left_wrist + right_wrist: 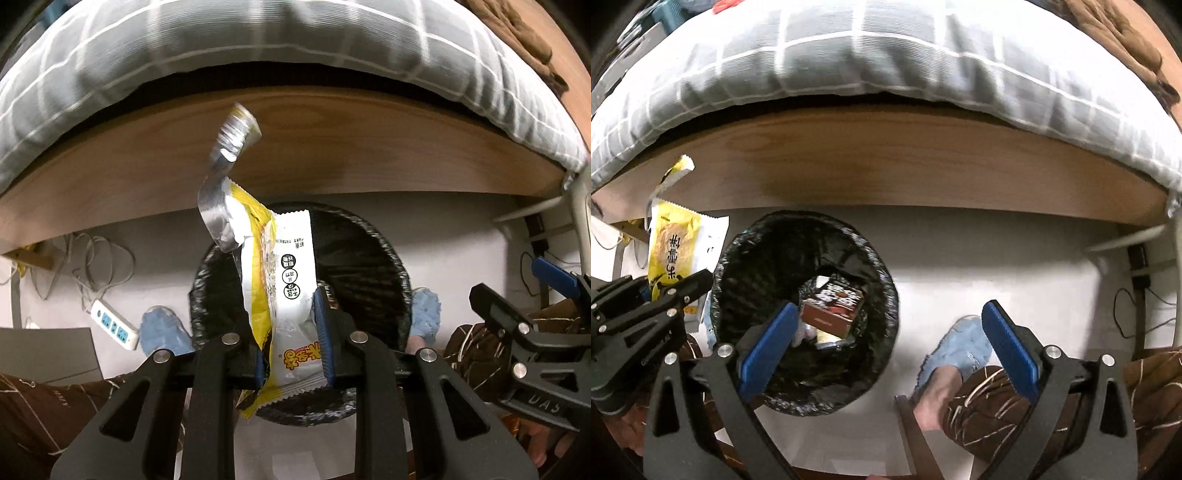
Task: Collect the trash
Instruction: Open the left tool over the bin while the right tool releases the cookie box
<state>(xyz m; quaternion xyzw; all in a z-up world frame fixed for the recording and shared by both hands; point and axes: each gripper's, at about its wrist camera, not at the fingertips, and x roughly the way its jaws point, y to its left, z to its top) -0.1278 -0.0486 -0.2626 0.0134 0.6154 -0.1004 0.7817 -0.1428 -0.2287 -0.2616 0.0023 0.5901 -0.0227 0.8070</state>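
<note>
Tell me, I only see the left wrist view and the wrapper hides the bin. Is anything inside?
Observer: Yes, a brown box lies in the bin.
Operator: Is the right gripper holding something?
Observer: No, the right gripper is open and empty.
Operator: What's on the wrapper's other side?
Observer: The wrapper has a yellow front there, with a round snack pictured.
</note>
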